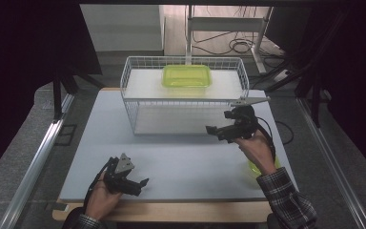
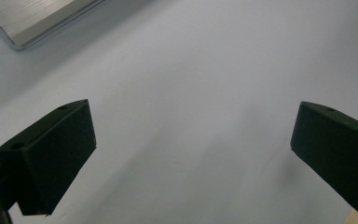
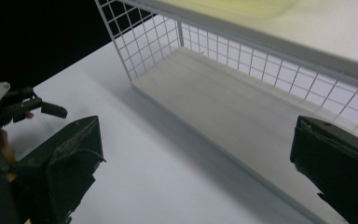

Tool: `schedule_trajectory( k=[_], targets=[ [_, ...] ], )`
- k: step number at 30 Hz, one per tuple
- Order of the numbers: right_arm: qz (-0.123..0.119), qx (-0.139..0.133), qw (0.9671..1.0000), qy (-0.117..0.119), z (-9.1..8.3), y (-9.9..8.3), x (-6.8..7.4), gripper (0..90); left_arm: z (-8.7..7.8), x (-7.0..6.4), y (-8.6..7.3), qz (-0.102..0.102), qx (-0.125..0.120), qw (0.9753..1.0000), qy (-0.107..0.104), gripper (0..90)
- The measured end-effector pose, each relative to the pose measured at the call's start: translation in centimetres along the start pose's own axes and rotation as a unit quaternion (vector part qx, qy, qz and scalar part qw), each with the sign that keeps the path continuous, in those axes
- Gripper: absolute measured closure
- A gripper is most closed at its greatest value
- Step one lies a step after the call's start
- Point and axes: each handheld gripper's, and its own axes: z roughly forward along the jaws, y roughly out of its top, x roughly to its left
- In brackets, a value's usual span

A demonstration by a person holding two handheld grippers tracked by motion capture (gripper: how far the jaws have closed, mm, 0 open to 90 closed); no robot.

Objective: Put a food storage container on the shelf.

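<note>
White tabletop [image 1: 181,157] is lying under both grippers. Right gripper [image 1: 219,131] is hovering raised above the table, forearm in a plaid sleeve [image 1: 286,198] reaching forward from the near edge, jaws spread wide and empty, pointing leftward just in front of the wire basket [image 1: 138,102]. A yellow-green container [image 1: 187,76] is sitting on the basket's upper shelf, well beyond the fingers; a yellow-green bowl [image 1: 255,168] is lying partly hidden beneath the right wrist. Left gripper [image 1: 140,185] is resting low near the table's near edge, jaws likewise released, with bare table between them.

Dim, soft overhead light — dark surroundings, faint shadows, slight blur throughout.
</note>
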Motion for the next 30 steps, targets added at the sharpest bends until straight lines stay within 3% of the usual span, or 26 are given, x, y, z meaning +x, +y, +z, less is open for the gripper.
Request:
schedule_trajectory(
  k=[13, 16, 22, 30],
  targets=[
    [-0.008, 0.014, 0.9998, -0.012, -1.0, -3.6, 0.7, 1.6, -0.2, -0.2, 0.1, 0.000, -0.015, 0.9997, -0.017, 0.4],
    [-0.007, 0.017, 0.9996, -0.023, -1.1, -4.6, 1.1, 2.4, -0.2, -0.2, 0.1, 0.015, -0.010, 0.9998, -0.011, 0.9],
    [-0.020, 0.027, 0.9990, -0.030, -0.6, -6.4, 1.8, 2.3, -0.2, -0.3, 0.2, 0.020, -0.009, 0.9998, 0.001, 1.3],
    [-0.026, 0.035, 0.9981, -0.044, 0.2, -8.3, 2.2, 1.3, 0.0, -0.5, 0.2, 0.024, -0.001, 0.9997, 0.001, 0.9]
  ],
)
